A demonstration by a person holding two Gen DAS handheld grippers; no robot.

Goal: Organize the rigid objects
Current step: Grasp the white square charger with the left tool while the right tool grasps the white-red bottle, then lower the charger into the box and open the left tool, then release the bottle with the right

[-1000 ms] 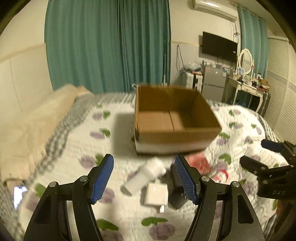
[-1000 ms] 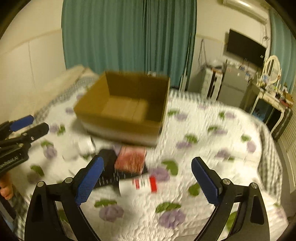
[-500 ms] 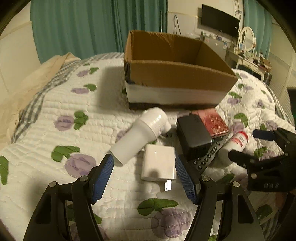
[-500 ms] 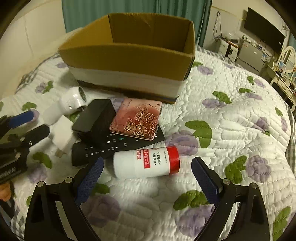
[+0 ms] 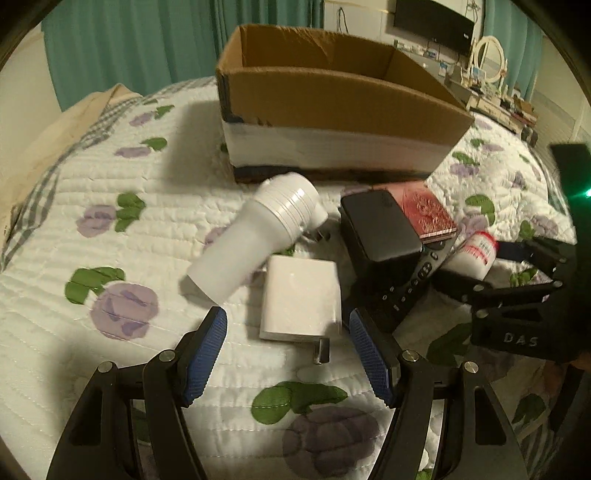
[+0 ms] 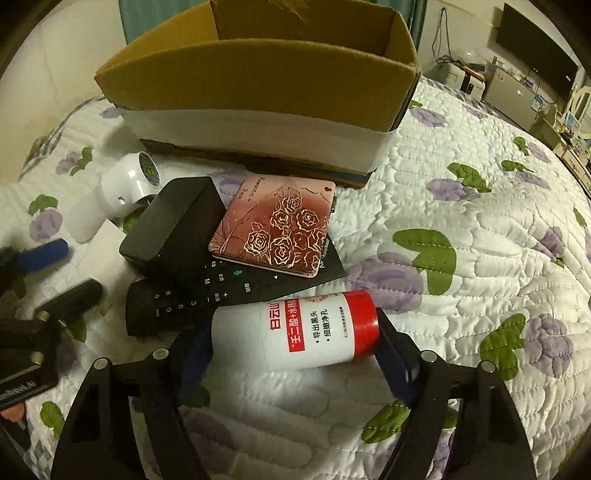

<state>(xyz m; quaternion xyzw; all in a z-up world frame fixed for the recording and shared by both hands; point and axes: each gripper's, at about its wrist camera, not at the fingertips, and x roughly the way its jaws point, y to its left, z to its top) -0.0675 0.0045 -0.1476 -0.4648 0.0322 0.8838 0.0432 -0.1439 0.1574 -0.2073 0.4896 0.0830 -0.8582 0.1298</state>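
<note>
Teal curtains (image 5: 140, 40), floral quilt (image 6: 461, 221) — wall-mounted TV (image 5: 434, 18), vanity mirror (image 5: 489, 55)

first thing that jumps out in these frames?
The red-capped white bottle lying on its side between the right gripper's open fingers. Behind it sits a heap: rose-patterned pink case atop a black remote, beside a black box. Farther back stands an open cardboard box, while the left gripper hovers open at a white charger.

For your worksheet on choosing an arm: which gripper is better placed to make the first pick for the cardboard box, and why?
Right, probably. The right gripper is open with its jaws already on either side of the white bottle with the red cap. The left gripper is open too, but the white charger lies just ahead of its fingertips.
</note>
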